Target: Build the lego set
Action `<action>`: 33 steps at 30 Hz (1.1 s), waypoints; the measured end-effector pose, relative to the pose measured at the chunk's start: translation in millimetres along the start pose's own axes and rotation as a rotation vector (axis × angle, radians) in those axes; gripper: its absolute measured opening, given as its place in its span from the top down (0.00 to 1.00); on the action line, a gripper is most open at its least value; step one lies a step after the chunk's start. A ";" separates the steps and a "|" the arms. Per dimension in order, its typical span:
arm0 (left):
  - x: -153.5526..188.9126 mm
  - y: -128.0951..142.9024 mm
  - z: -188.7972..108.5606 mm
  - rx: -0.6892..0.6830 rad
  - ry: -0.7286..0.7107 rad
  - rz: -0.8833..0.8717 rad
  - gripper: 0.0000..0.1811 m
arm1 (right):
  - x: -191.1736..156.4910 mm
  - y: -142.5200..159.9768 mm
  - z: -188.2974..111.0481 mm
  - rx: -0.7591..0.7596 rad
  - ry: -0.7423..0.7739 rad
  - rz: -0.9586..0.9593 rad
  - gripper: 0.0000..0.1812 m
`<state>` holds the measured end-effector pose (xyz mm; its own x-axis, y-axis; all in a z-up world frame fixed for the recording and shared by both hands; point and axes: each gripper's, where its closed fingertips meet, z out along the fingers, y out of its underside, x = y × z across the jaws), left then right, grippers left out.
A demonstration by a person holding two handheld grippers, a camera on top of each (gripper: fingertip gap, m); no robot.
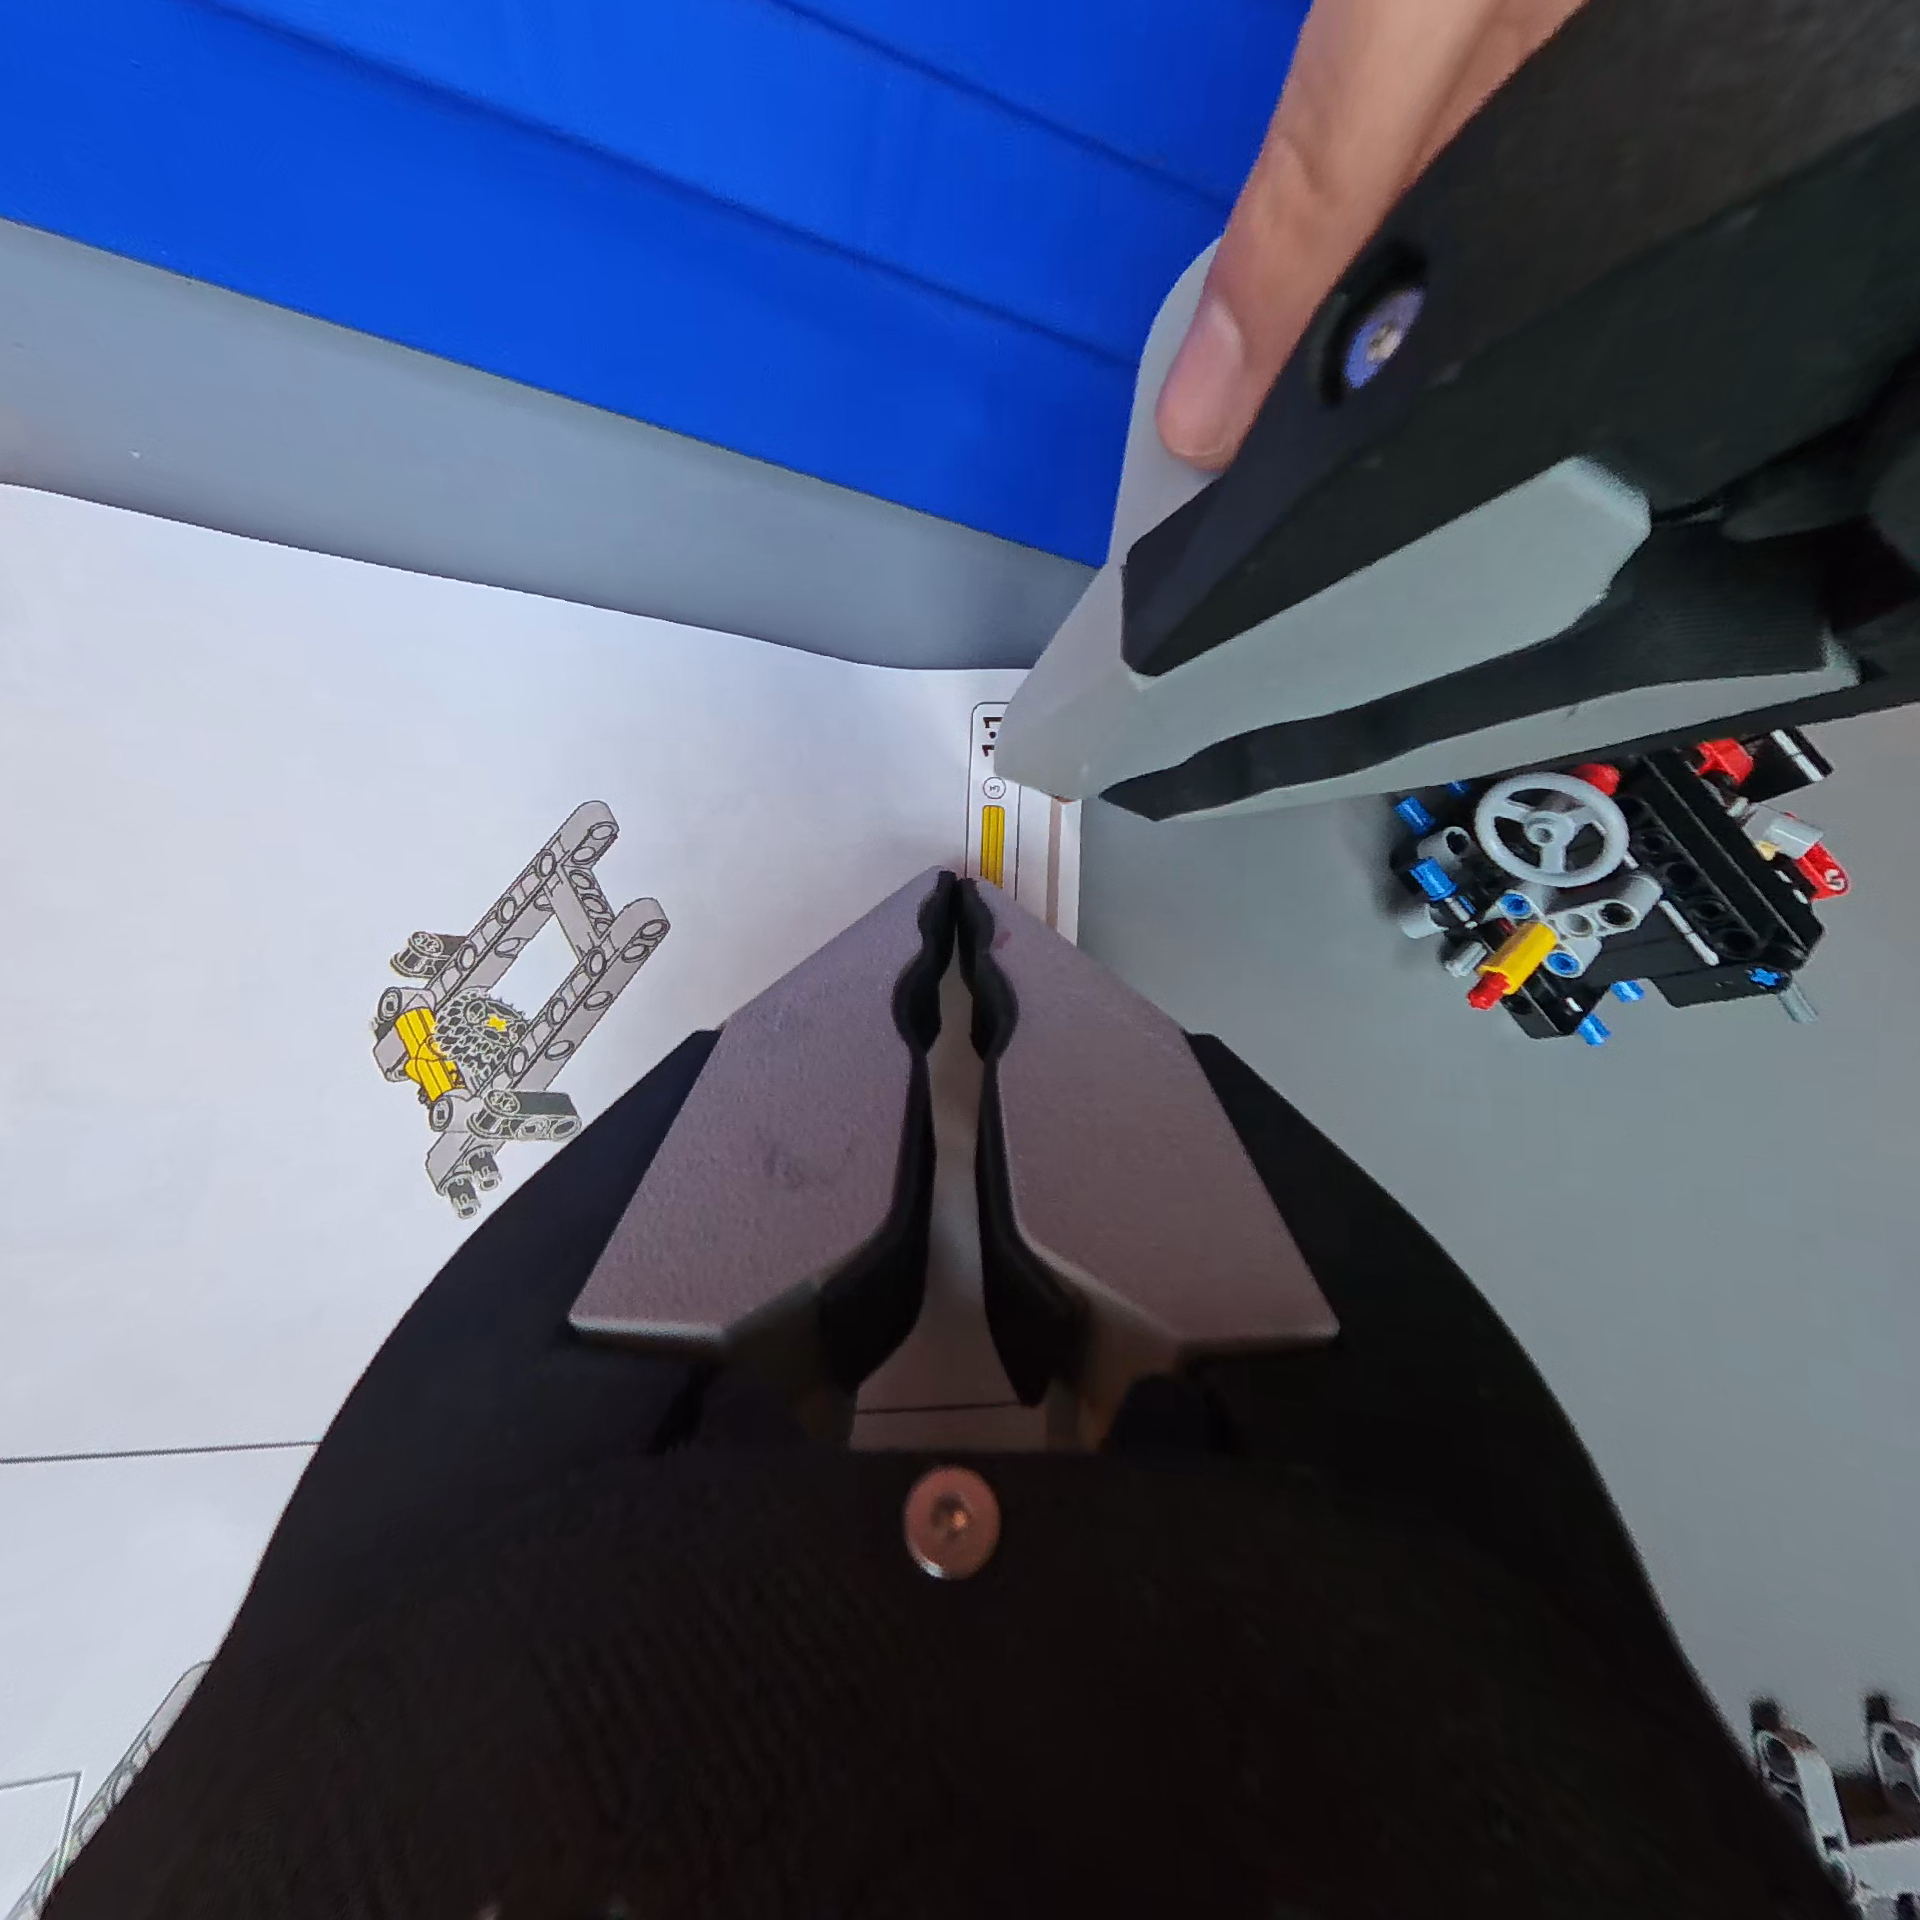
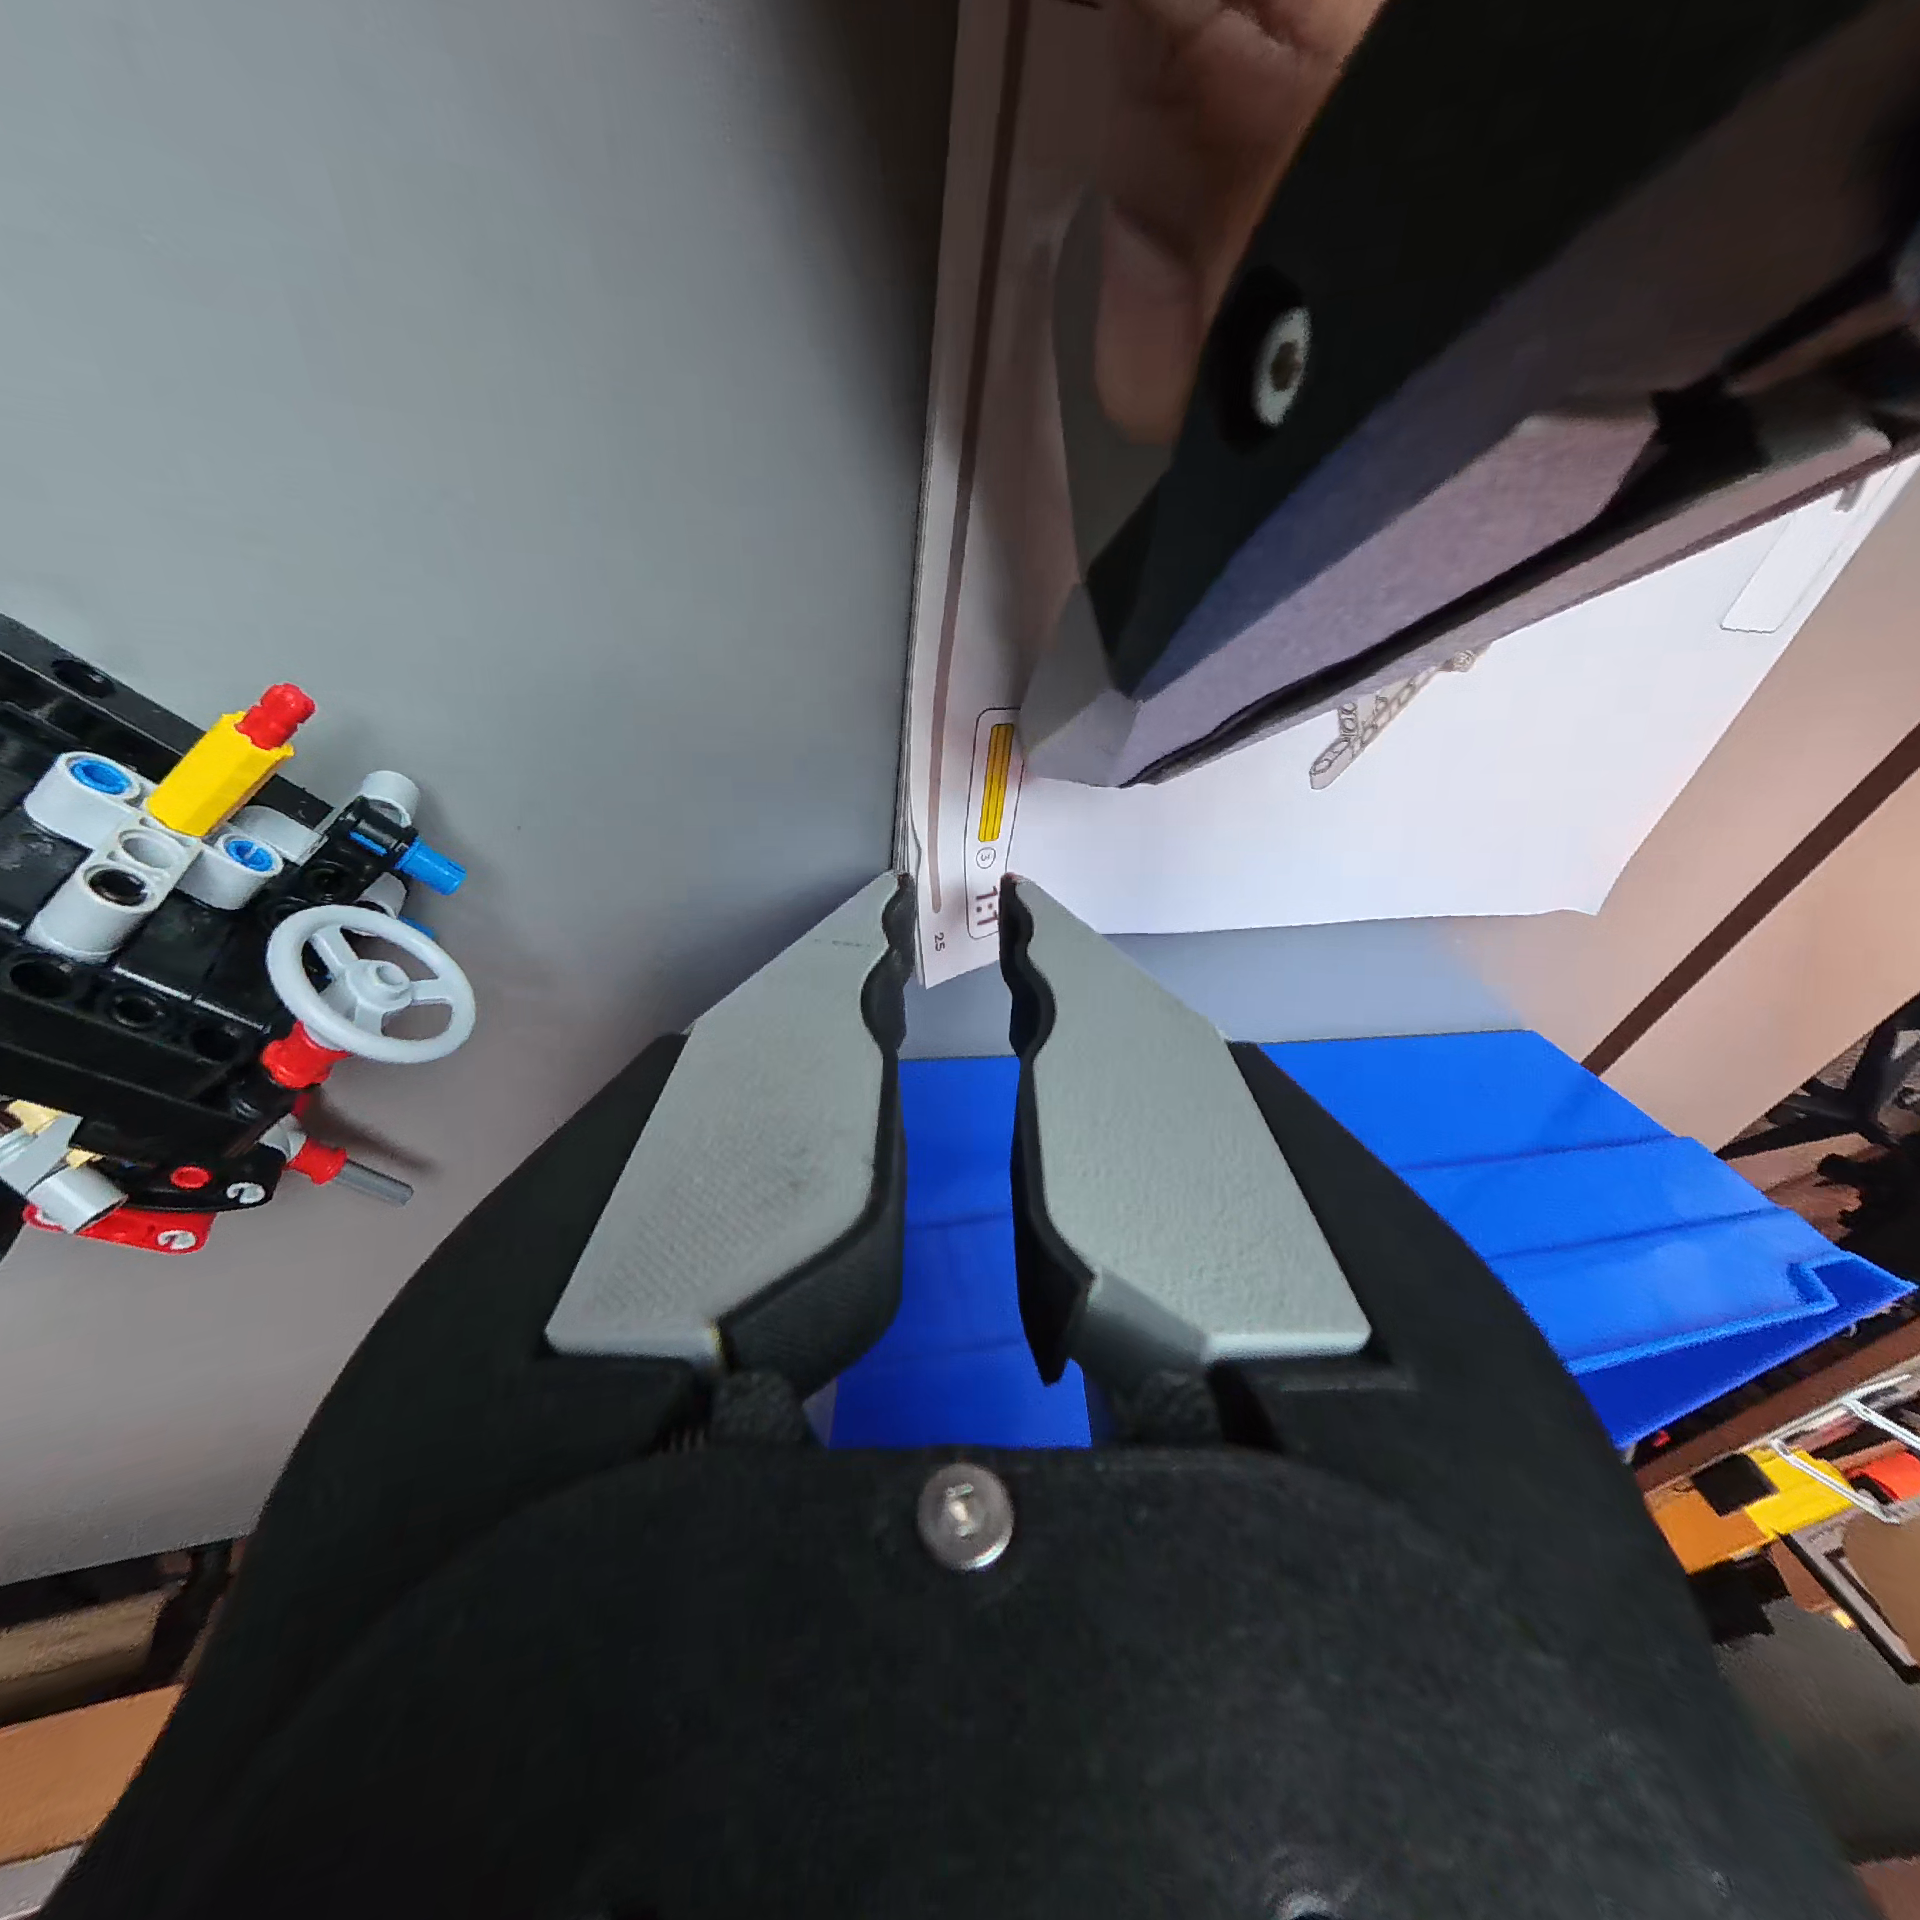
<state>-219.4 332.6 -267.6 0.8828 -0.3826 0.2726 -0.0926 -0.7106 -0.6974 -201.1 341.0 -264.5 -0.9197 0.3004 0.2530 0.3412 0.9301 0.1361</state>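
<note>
Left wrist view first. Left hand-held gripper (image 1: 956, 896) at centre, black pads pressed together at the tips with no gap, poised over the near corner of the open instruction booklet (image 1: 312, 727). Cannot tell whether a page is caught between the pads. Booklet flat on the grey worktop (image 1: 1455, 1299), with a printed drawing of a grey and yellow assembly on its white page. Right hand-held gripper (image 1: 1070, 779) reaching in from the upper right, tips down at the same booklet corner, a person's hand (image 1: 1299, 260) wrapped round its body. Partly built lego set (image 1: 1642, 925) on the worktop to the right of the booklet, apart from both grippers: black beams, blue and red pins, a yellow piece, a grey steering wheel (image 1: 1548, 831) on top. Blue bin (image 1: 623, 208) beyond the booklet's far edge. A few loose pale grey parts (image 1: 1829, 1787) blurred at the lower right corner.

Right wrist view next. Right hand-held gripper narrowly parted, booklet corner lying in the gap between the tips, not clamped. Left hand-held gripper above and to the right, tip resting on the white page just beside a small yellow bar in the margin. Page beneath it bowed upward. Lego set at the left edge on bare worktop, well clear of the booklet. Blue bin below the booklet, partly behind the fingers.
</note>
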 end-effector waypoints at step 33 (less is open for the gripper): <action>-0.1 -0.1 0.1 0.000 0.014 -0.016 1.00 | 1.7 -5.5 -0.4 0.045 -0.042 0.044 0.94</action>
<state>-219.4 332.8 -267.6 0.8774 -0.3797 0.2932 -0.0784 -0.7164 -0.6932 -204.5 336.3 -264.4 -0.9118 0.3484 0.2174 0.3728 0.9243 0.0822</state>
